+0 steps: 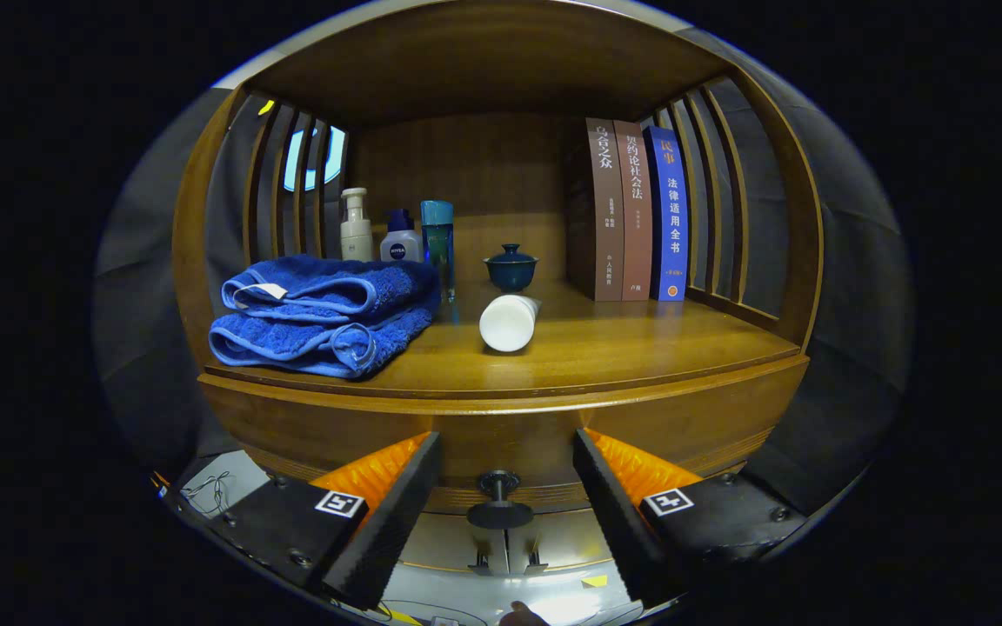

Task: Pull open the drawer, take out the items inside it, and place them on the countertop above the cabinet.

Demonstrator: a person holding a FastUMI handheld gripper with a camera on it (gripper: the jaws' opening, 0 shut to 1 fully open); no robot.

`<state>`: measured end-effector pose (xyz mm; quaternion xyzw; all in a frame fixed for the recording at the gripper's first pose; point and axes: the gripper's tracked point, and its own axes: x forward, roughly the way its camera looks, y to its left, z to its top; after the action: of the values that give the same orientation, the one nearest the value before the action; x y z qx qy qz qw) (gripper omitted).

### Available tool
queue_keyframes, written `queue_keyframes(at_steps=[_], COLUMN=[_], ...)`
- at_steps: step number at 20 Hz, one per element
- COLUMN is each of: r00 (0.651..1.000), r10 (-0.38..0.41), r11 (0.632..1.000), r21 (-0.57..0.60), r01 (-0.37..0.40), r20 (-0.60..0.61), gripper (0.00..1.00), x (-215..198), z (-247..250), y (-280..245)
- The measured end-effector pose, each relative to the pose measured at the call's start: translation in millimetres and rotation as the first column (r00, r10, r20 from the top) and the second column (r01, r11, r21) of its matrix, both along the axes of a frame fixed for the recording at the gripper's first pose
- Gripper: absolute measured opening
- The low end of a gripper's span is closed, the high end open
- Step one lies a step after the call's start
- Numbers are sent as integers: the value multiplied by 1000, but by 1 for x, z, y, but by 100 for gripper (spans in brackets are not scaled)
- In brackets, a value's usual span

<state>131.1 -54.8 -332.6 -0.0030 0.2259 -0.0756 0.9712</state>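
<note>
Drawer knob [498, 483] sits between the open gripper's [505, 469] fingers, untouched.

blue folded towels [323, 317], white tube [508, 322], dark teal lidded cup [511, 268], brown wooden cabinet [501, 417]

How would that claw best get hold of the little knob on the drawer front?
Straight from the front, closing on the drawer knob from its left and right sides. It juts out of the drawer front as a narrow stem ending in a wider round cap, so fingers pinching behind the cap probably won't slip when pulling. The claw already stands open, straddling it.
</note>
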Motion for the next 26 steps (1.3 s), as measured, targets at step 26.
queue_keyframes(at_steps=[26], r00=[960], r10=[67], r11=[997], r21=[-63], r01=[-52], r20=[270], gripper=[100], x=[-78], z=[217], y=[27])
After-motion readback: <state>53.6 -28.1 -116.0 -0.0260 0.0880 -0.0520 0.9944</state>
